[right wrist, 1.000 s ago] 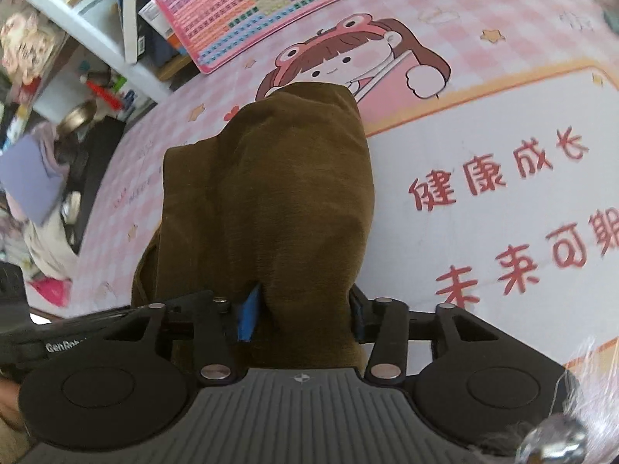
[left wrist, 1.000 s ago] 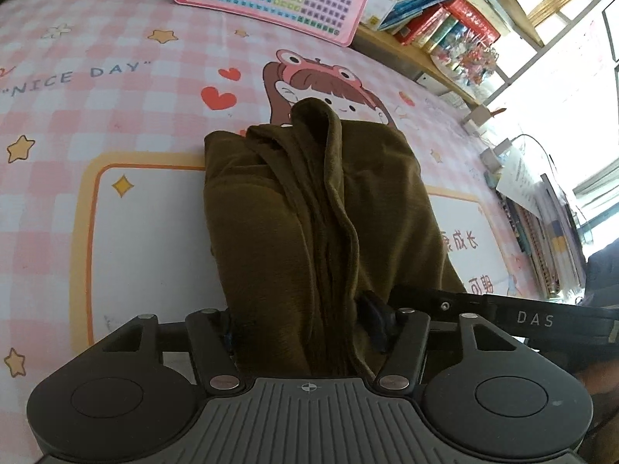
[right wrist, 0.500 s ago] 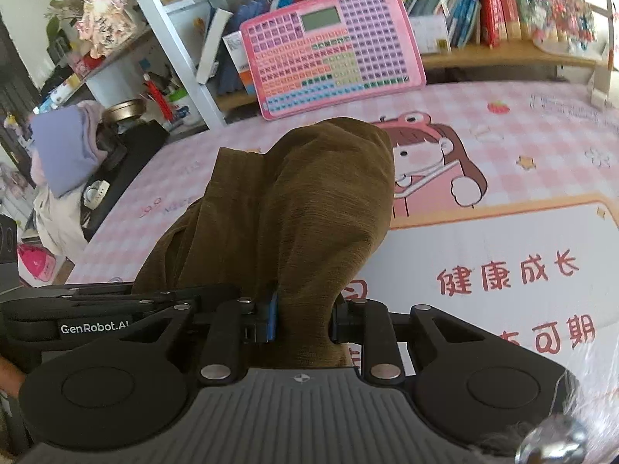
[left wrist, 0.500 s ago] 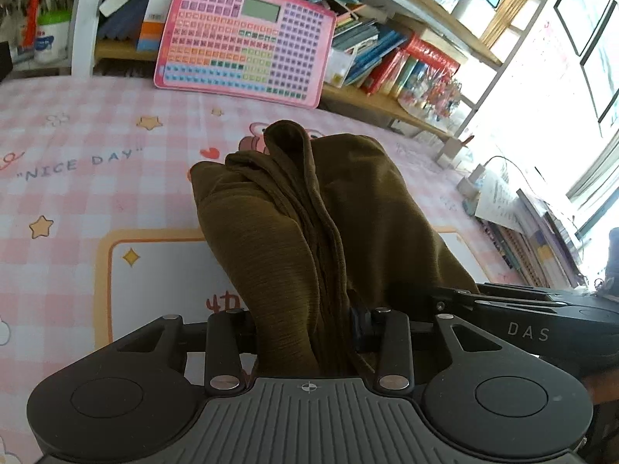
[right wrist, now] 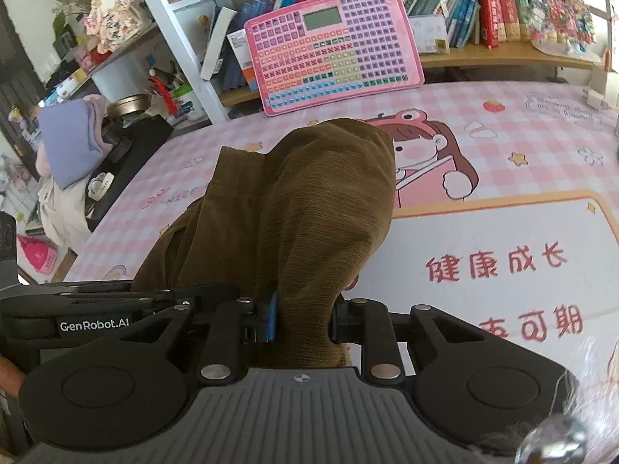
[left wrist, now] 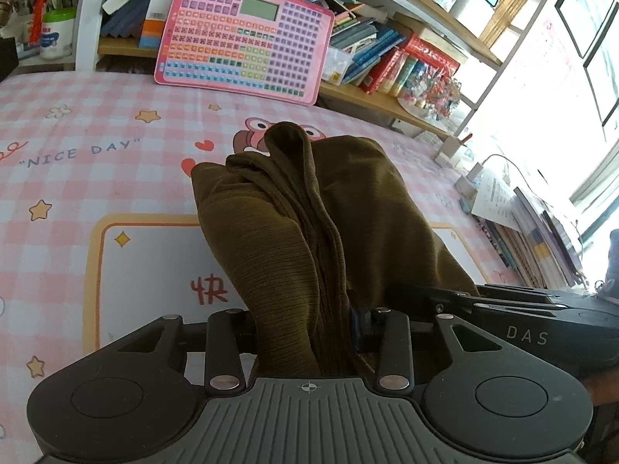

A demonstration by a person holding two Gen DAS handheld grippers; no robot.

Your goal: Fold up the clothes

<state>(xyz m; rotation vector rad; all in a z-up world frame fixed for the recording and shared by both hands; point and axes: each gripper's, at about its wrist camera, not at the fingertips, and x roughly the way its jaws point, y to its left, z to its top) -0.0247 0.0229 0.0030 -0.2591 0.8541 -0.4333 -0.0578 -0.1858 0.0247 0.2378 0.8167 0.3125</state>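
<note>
An olive-brown ribbed garment (left wrist: 309,224) hangs bunched between both grippers above the pink checked table mat (left wrist: 96,178). My left gripper (left wrist: 305,328) is shut on one edge of it; folds run down into the jaws. My right gripper (right wrist: 301,321) is shut on the other edge of the garment (right wrist: 301,208). The two grippers are side by side: the right one (left wrist: 534,332) shows at the right of the left wrist view, and the left one (right wrist: 77,321) at the left of the right wrist view. The garment's far end droops toward the mat.
A pink toy keyboard tablet (left wrist: 243,34) leans against the bookshelf (left wrist: 406,65) at the mat's far edge. Stacked books (left wrist: 541,239) lie along the right edge. A dark stand with a purple cloth (right wrist: 73,131) stands left of the table.
Both grippers have lifted the garment and tilted up, so the shelf and tablet came into view. The garment now hangs higher over the mat, still held in both.
</note>
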